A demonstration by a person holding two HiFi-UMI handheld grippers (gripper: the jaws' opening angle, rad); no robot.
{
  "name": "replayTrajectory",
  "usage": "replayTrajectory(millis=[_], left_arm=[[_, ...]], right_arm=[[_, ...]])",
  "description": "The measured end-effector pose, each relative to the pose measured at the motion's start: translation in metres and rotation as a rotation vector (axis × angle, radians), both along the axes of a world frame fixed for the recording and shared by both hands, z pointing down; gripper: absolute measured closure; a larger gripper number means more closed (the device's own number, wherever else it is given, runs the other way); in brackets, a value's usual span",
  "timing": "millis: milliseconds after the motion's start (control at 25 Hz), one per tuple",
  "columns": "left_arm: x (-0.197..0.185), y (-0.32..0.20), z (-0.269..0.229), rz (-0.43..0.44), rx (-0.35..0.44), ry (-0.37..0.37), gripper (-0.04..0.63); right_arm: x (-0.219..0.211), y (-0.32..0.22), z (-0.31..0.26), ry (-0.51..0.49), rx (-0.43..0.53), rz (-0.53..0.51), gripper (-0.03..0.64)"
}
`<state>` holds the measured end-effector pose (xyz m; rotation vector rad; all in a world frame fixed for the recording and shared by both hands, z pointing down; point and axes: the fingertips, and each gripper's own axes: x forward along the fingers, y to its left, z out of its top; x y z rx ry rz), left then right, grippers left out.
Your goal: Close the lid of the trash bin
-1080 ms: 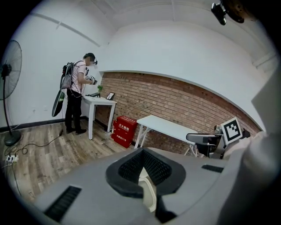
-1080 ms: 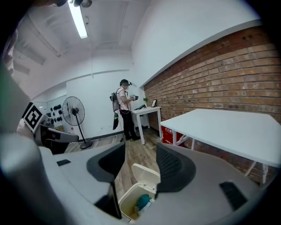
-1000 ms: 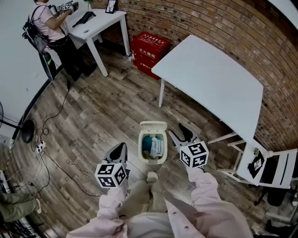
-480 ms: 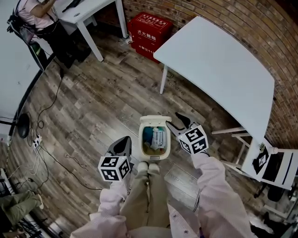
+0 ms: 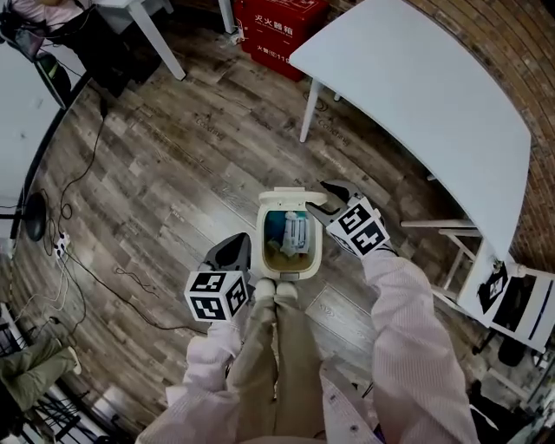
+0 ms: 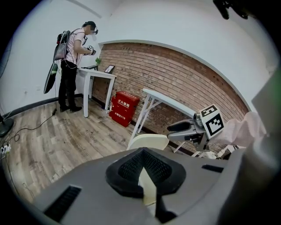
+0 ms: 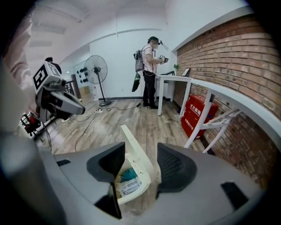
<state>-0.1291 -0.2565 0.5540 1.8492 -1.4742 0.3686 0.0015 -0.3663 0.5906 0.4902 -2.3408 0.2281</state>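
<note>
Beside the open trash bin (image 5: 290,275), right gripper (image 5: 323,202) fingers spread; left gripper (image 5: 239,246) fingers pressed together.

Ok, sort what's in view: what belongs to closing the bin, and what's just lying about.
For the job: trash bin, its raised lid, right gripper, left gripper.
Lying about: white table, red box, white chair, floor cables.
</note>
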Motion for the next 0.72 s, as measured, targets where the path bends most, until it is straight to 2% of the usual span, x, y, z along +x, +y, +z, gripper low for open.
replayTrajectory(millis=[400, 720], left_arm=[[0.005, 0.000, 0.027, -0.010, -0.030, 0.031, 0.601], [0.010, 0.004, 0.029, 0.002, -0.028, 0.053, 0.601]], right_arm=[[-0.004, 0.003, 0.031, 0.111, -0.006, -0.120, 0.402], [-0.006, 0.016, 0.036, 0.128, -0.009, -0.130, 0.402]])
